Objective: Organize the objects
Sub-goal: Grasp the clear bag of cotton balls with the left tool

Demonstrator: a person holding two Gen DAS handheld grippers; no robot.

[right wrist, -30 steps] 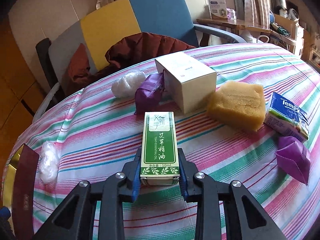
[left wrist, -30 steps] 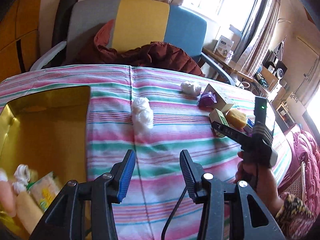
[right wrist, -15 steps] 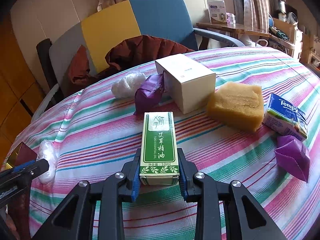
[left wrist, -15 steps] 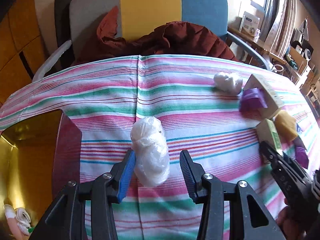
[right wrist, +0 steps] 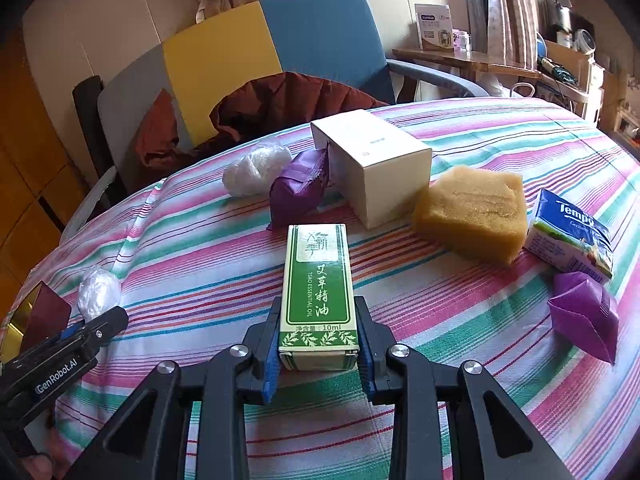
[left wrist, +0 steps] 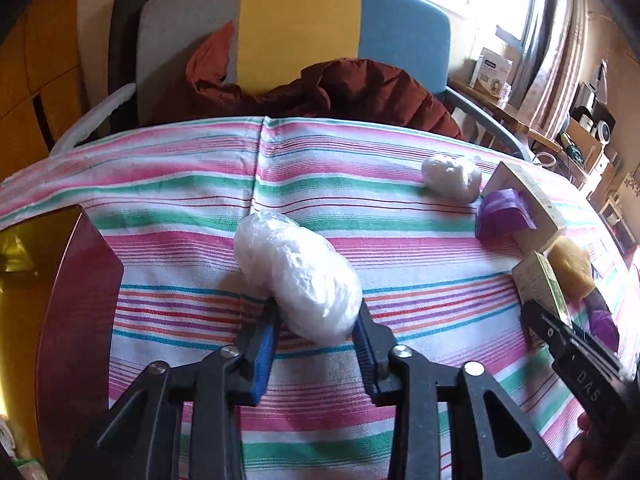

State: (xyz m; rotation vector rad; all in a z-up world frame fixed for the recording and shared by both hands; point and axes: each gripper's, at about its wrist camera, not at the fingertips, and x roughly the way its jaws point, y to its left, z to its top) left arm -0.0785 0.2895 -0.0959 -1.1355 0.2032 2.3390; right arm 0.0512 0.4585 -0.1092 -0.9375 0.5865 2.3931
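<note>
Nearest the left wrist camera, the left gripper (left wrist: 316, 334) is closing, its blue pads against the crumpled white plastic bundle (left wrist: 298, 276) lying on the striped bench cloth (left wrist: 400, 200). At six o'clock in the right view, the right gripper (right wrist: 318, 344) is clamped tight on the green-and-cream essential oil box (right wrist: 318, 284). Beyond, at two o'clock, sits a yellow sponge block (right wrist: 472, 212).
</note>
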